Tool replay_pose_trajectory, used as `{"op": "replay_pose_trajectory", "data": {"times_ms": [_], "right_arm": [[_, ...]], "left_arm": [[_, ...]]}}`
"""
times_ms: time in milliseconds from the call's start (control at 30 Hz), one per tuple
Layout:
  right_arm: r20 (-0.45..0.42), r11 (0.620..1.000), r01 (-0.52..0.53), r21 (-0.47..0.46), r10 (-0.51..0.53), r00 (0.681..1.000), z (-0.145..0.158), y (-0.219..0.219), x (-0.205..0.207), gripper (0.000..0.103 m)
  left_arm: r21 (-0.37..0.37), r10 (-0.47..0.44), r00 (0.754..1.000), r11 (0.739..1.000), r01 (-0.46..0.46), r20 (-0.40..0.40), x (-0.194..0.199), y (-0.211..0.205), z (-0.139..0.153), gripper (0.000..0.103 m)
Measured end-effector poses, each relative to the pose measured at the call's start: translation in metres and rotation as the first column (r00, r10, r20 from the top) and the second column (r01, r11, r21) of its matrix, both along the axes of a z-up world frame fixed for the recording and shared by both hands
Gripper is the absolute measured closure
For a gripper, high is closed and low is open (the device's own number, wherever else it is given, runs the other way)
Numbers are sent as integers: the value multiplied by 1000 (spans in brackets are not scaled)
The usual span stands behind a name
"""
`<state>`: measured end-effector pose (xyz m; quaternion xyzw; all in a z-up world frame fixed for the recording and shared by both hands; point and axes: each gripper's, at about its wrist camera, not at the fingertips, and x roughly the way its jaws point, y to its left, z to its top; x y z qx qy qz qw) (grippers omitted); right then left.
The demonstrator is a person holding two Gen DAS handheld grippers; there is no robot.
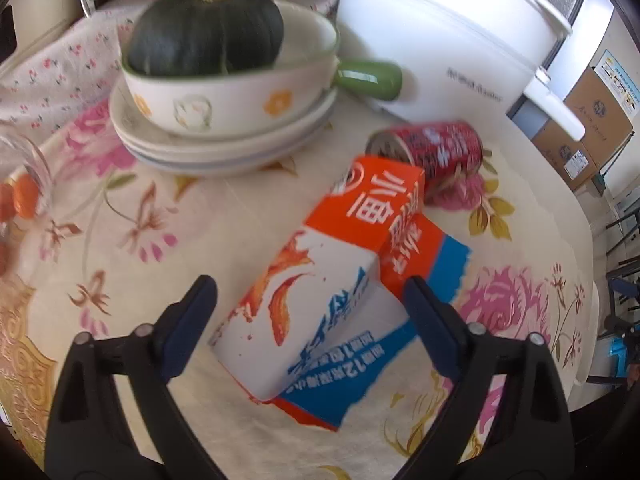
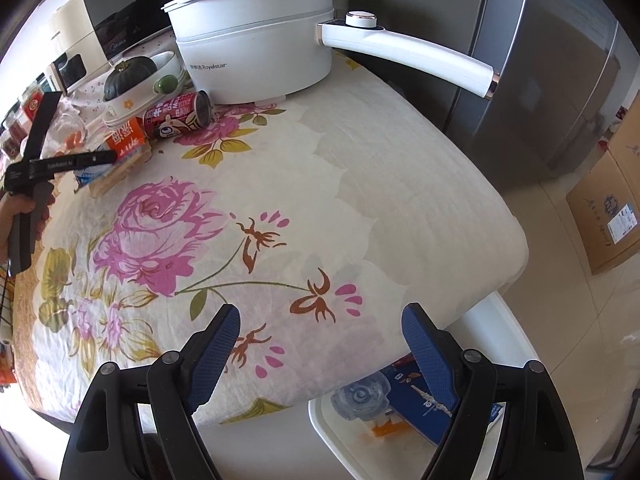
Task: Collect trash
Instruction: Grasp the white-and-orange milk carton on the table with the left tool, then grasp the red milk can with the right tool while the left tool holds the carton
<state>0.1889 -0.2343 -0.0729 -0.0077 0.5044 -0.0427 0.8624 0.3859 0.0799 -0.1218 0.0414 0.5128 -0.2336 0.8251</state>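
orange-and-white carton point(image 1: 320, 280) lies flat on the flowered tablecloth point(image 1: 132, 216), touching a red can point(image 1: 432, 152). left gripper point(image 1: 310, 300) hangs spread around it; square up, then close across its narrow sides. right gripper point(image 2: 320, 340) is spread, empty.

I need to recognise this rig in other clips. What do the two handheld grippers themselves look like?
Both match: the left gripper and right gripper have black plastic arms with triangular cut-outs and silver round rivets, ending in blue fingers with a dotted, textured grip surface. From the right wrist view, the left one shows a grey handle held by a bare hand, with small white lettering along its black body. No cables are visible.
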Motion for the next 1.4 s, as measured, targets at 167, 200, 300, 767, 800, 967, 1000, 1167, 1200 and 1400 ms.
{"op": "replay_pose_trajectory", "data": {"times_ms": [167,200,300,767,800,967,1000,1167,1200,1400], "right_arm": [[-8,1000,-4,-11,4,1000,-4,3,1,18],[-7,1000,-7,-12,7,1000,-4,4,1,18],[10,1000,-10,-22,10,1000,-2,8,4,18],[265,998,-7,57,-8,964,14,106,116,8],[268,998,-15,53,0,963,9,116,124,6],[259,1000,-11,24,5,966,-19,151,166,4],[261,1000,-4,30,-4,965,-21,154,172,3],[279,997,27,68,-45,959,-24,163,196,2],[279,996,29,79,-50,959,-24,165,201,2],[271,995,52,80,-71,960,-28,175,218,2]], "left_arm": [[-153,77,997,986,-73,21,-18,15,-4,56],[-186,112,994,977,-106,21,-23,20,-4,58],[-253,225,974,943,-216,6,-41,39,-3,62],[-342,491,870,825,-450,39,-69,115,24,62],[-329,489,871,831,-449,47,-68,115,23,62],[-305,479,876,843,-443,51,-63,105,13,62],[-310,477,878,842,-442,44,-62,105,12,62],[-323,470,882,841,-435,37,-60,103,10,62],[-317,469,882,843,-434,40,-59,102,10,62],[-297,483,874,842,-450,44,-59,104,8,62]]}}
